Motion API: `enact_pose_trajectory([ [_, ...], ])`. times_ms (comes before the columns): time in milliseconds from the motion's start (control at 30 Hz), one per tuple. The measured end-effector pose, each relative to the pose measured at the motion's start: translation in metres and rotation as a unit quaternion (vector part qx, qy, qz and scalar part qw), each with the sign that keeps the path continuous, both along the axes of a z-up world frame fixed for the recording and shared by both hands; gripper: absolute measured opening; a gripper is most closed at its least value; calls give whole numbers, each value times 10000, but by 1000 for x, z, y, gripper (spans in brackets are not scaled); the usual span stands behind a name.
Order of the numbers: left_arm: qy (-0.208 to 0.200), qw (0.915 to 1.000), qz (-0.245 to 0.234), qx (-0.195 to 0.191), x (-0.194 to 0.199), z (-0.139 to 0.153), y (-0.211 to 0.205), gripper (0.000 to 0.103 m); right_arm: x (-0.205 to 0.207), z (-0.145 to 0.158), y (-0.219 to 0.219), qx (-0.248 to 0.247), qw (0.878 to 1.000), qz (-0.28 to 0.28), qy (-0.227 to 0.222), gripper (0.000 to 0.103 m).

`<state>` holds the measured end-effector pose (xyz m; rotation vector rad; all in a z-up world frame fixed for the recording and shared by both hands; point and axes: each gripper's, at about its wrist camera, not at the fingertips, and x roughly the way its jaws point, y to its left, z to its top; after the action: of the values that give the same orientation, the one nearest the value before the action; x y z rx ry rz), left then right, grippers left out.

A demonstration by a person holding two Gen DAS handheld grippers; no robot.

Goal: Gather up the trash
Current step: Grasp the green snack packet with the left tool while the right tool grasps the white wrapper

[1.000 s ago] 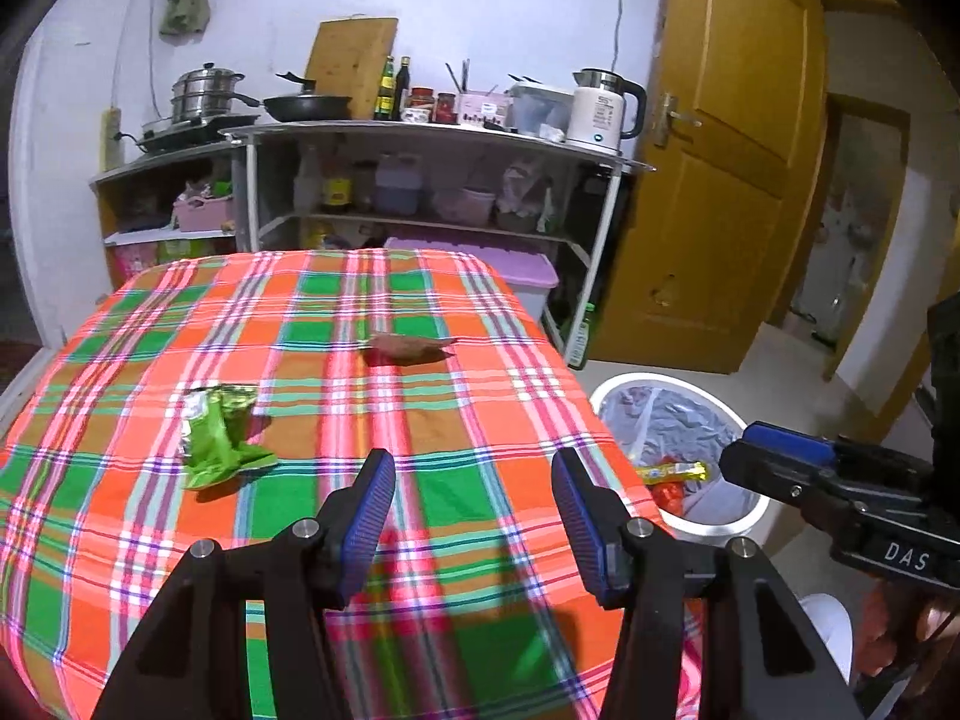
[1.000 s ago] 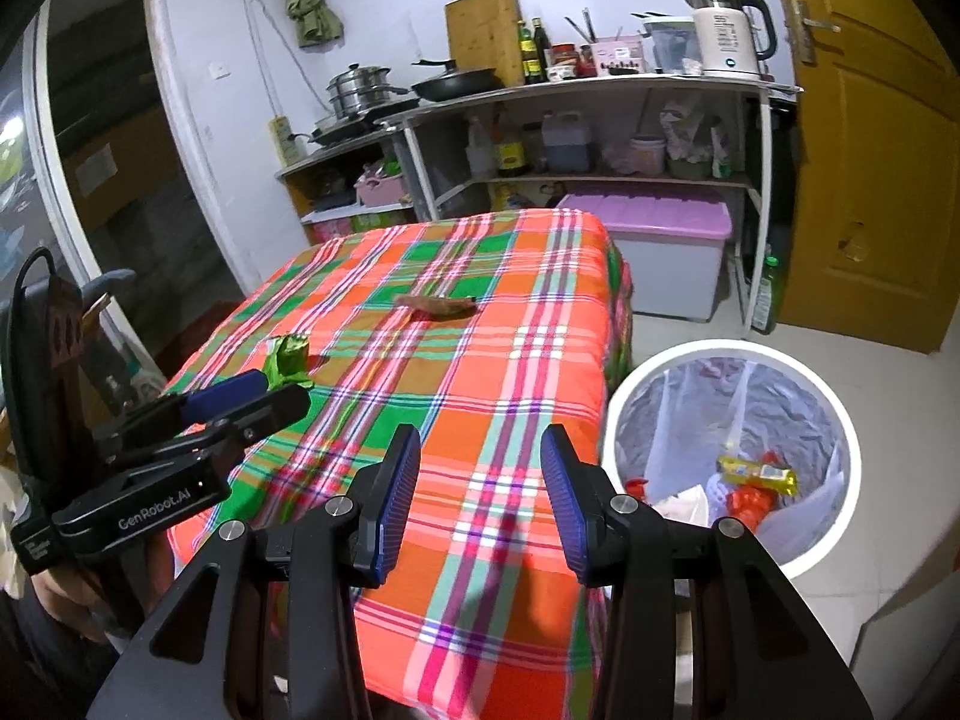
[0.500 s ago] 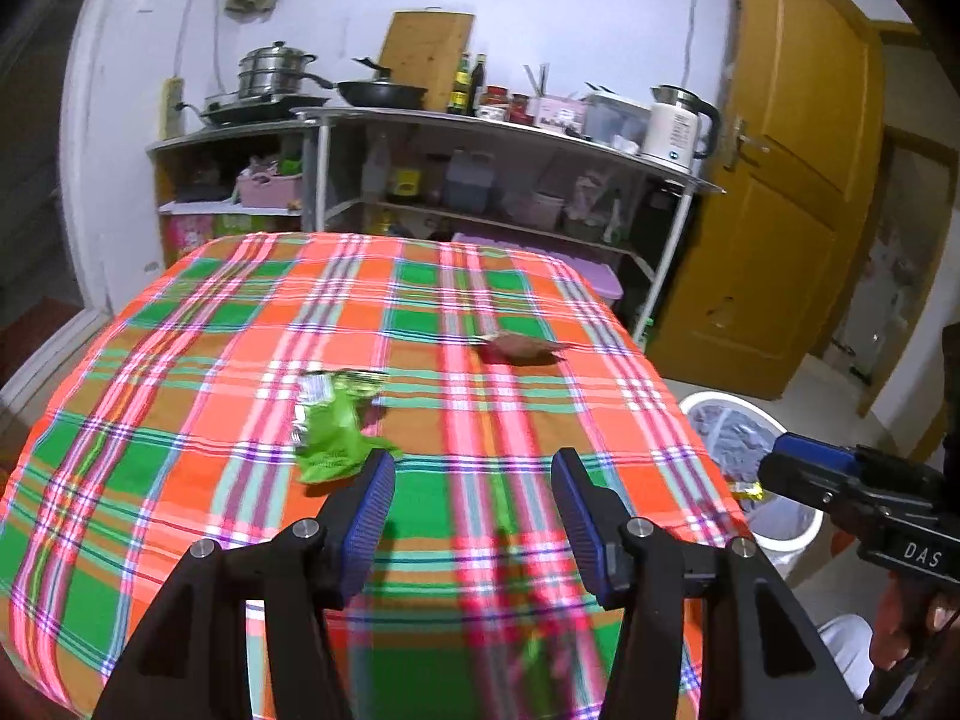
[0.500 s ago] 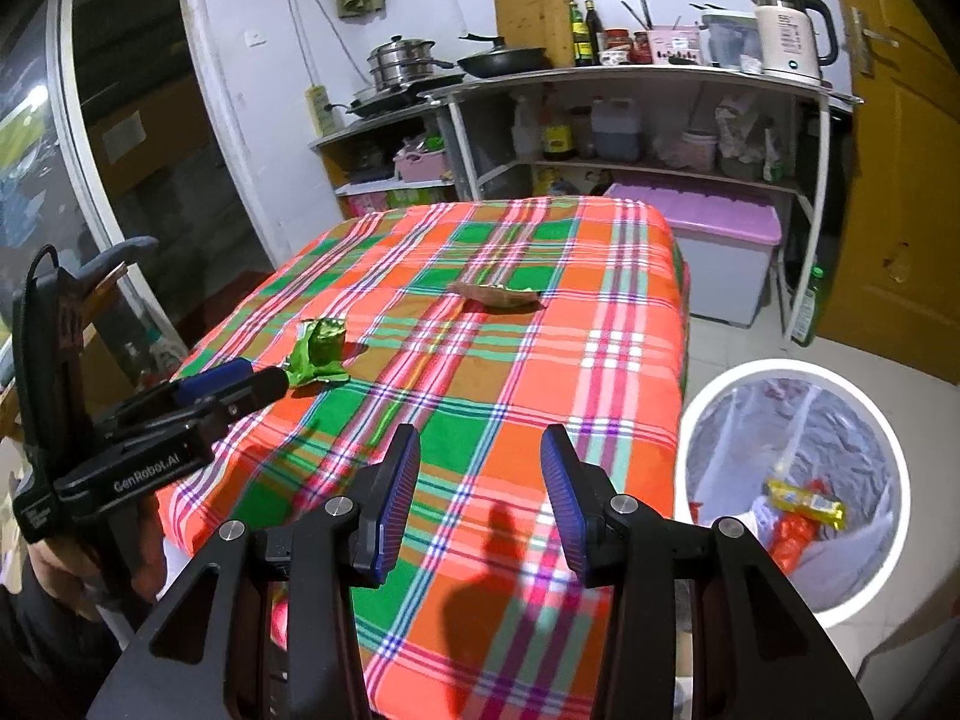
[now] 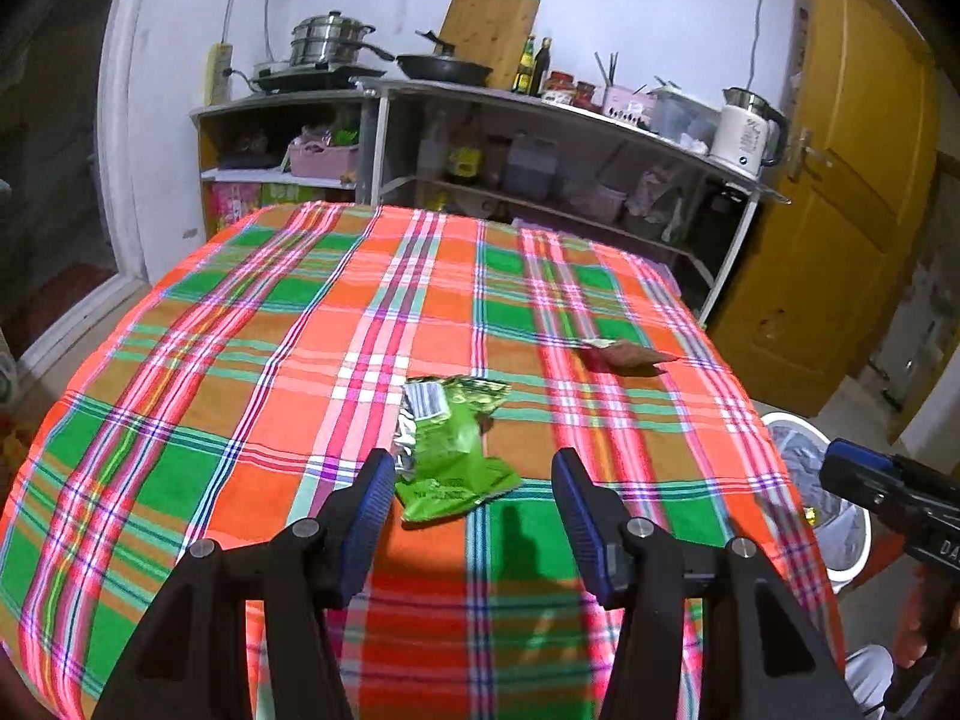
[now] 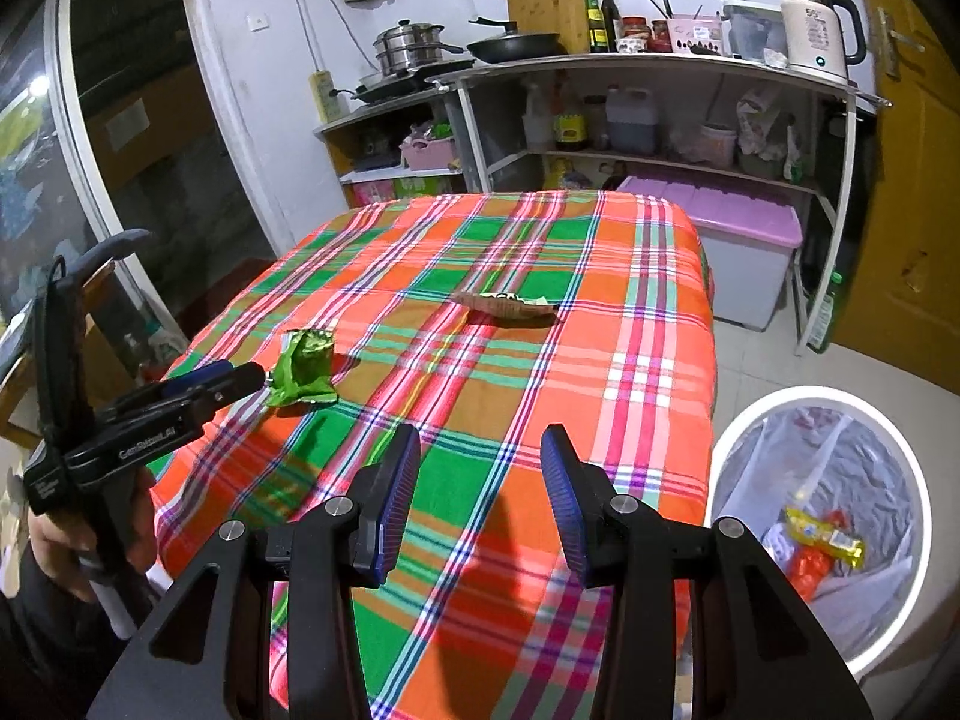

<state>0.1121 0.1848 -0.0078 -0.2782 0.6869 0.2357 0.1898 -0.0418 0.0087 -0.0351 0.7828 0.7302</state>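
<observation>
a kitchen table under collection: the left gripper [image 5: 474,495] hangs with its jaws spread wide over the near edge of the table [image 5: 240,312], the crumpled green wrapper [image 5: 453,444] lying flat on the cloth just past its fingertips, at twelve o'clock from the tool. a second piece of trash, a brown wrapper [image 5: 627,355], lies further across the cloth at about one o'clock, well apart from the green one. the right gripper [image 6: 477,492] is also wide and holds nothing, poised over the table's corner; from its camera the green wrapper [image 6: 303,369] sits at ten o'clock and the brown wrapper [image 6: 510,306] near twelve.

the risk, judging from this, lies in the grab. the wrapper is thin, light foil pressed flat on a soft cloth, so the pads could close on a fold of tablecloth along with it, or skid the wrapper ahead rather than pinch it. a weak grip on one crinkled corner could also let it slip out on the way to the white bin [image 6: 816,504], which stands on the floor at four o'clock of the right camera, lined with a bag and already holding yellow and red packets.

the cloth is a bright orange, green and pink plaid draped over the table's edges. behind it stand metal shelves [image 6: 660,69] with pots, a pan, bottles, a cutting board and a white kettle [image 6: 819,24]; a lilac storage box [image 6: 744,234] sits beneath, and a yellow wooden door [image 5: 852,180] closes the room at two o'clock of the left view.
</observation>
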Motion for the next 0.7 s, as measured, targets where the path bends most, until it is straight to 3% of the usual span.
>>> enact_pose_trajectory([
  [567, 561, 9978, 196, -297, 43, -38, 24, 54, 48, -15, 45, -448, 9979, 443, -150, 47],
  [700, 629, 9973, 196, -318, 46, -42, 25, 41, 61, -15, 59, -581, 9962, 537, -359, 47],
])
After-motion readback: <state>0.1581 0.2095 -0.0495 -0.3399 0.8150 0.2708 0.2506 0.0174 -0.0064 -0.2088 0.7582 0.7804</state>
